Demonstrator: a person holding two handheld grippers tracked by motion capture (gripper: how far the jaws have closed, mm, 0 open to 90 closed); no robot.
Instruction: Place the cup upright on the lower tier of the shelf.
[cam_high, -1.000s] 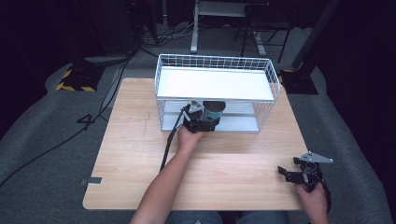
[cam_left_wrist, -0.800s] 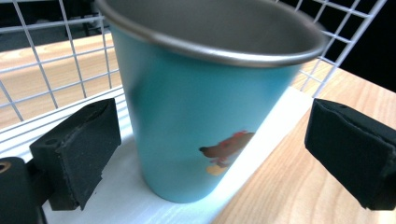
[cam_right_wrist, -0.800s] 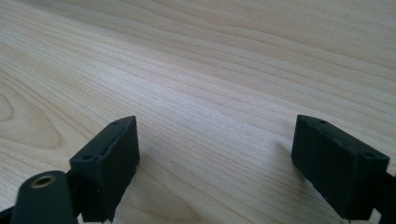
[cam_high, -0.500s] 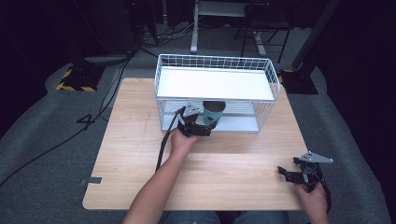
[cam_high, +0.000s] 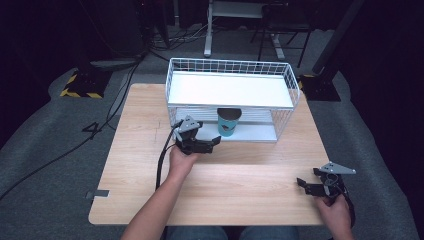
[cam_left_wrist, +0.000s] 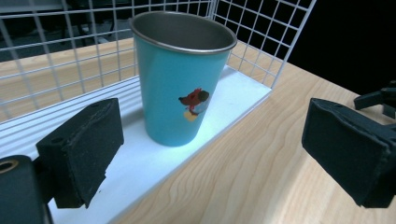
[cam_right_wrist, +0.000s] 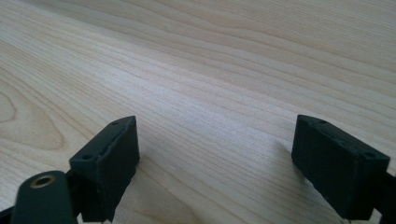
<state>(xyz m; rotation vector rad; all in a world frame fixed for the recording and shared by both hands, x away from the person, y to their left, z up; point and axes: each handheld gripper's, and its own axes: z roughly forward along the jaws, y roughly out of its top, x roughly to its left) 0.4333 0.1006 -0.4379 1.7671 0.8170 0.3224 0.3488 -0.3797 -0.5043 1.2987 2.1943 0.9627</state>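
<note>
A teal metal cup (cam_high: 229, 122) (cam_left_wrist: 180, 79) with a small cartoon print stands upright on the white lower shelf of a wire rack (cam_high: 170, 85). My left gripper (cam_high: 212, 145) (cam_left_wrist: 210, 154) hovers just in front of the shelf, a little to the cup's left. It is open and clear of the cup. Its jaws have just been closing a little, with nothing between them. My right gripper (cam_high: 305, 184) (cam_right_wrist: 217, 163) rests open low over the wooden table (cam_high: 240, 170) at the front right, holding nothing.
The two-tier white wire rack takes up the back middle of the table, and its top shelf (cam_high: 230, 90) is bare. A black cable (cam_high: 161, 165) trails from the left gripper along the forearm. In the left gripper view, the right gripper (cam_left_wrist: 380, 98) shows far off.
My left gripper has drawn back from the cup, toward the front and left. The cup stays standing on the lower shelf. The right hand has not moved.
</note>
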